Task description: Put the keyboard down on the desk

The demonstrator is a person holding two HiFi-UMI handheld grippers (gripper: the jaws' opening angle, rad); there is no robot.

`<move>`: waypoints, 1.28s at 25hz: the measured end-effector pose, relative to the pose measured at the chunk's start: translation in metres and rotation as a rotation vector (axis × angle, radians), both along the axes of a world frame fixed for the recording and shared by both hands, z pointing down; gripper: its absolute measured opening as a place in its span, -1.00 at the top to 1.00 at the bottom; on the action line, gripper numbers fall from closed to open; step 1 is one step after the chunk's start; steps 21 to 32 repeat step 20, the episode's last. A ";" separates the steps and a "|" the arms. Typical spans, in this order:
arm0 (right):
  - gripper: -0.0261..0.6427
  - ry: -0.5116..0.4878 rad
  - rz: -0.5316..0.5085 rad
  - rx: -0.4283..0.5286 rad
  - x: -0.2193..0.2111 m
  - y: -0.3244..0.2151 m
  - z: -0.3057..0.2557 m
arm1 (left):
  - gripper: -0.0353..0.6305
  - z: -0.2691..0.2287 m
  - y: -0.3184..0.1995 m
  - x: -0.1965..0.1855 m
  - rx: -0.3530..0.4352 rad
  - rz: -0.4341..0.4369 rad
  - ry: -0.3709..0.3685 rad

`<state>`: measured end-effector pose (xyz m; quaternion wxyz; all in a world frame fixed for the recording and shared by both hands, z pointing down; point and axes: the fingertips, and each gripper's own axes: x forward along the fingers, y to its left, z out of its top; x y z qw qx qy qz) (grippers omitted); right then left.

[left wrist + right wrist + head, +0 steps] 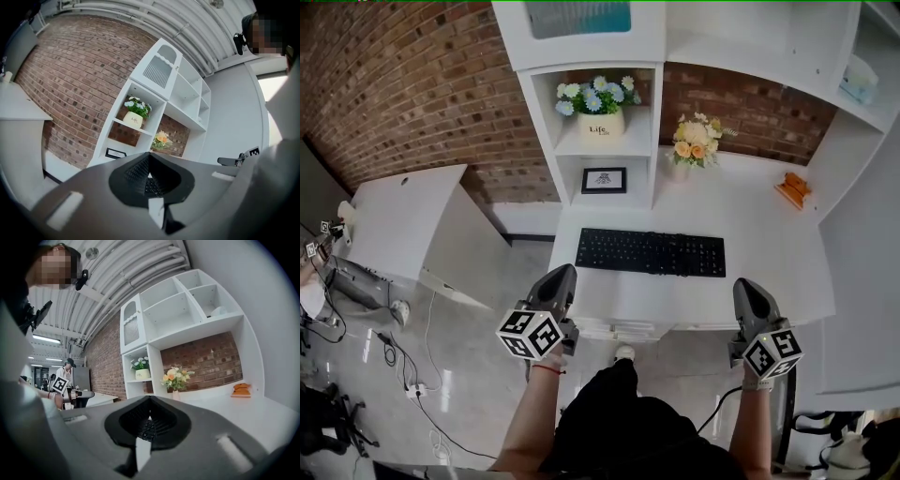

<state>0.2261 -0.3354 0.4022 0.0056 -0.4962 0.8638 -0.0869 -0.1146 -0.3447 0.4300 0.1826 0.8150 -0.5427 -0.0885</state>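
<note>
A black keyboard lies flat on the white desk, parallel to its front edge. Both grippers are held back from the desk, nearer to me than the keyboard. My left gripper is shut with nothing in it, off the desk's front left corner. My right gripper is also shut and empty, over the desk's front right edge. Through the notch of each gripper's closed jaws, a few keys of the keyboard show in the left and right gripper views.
White shelving holds a potted flower plant and a framed picture. A flower vase and an orange object stand at the back of the desk. A second white table stands left, with cables on the floor.
</note>
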 end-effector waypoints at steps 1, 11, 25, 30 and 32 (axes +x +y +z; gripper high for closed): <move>0.93 0.002 0.000 0.005 0.000 0.003 -0.001 | 0.90 -0.002 0.003 -0.001 0.004 -0.003 0.000; 0.93 0.002 0.011 0.056 0.006 0.027 -0.019 | 0.90 -0.018 0.025 -0.001 0.050 -0.023 -0.002; 0.93 0.010 0.020 0.096 0.005 0.041 -0.027 | 0.90 -0.029 0.039 -0.001 0.075 -0.027 -0.007; 0.93 0.010 0.020 0.096 0.005 0.041 -0.027 | 0.90 -0.029 0.039 -0.001 0.075 -0.027 -0.007; 0.93 0.010 0.020 0.096 0.005 0.041 -0.027 | 0.90 -0.029 0.039 -0.001 0.075 -0.027 -0.007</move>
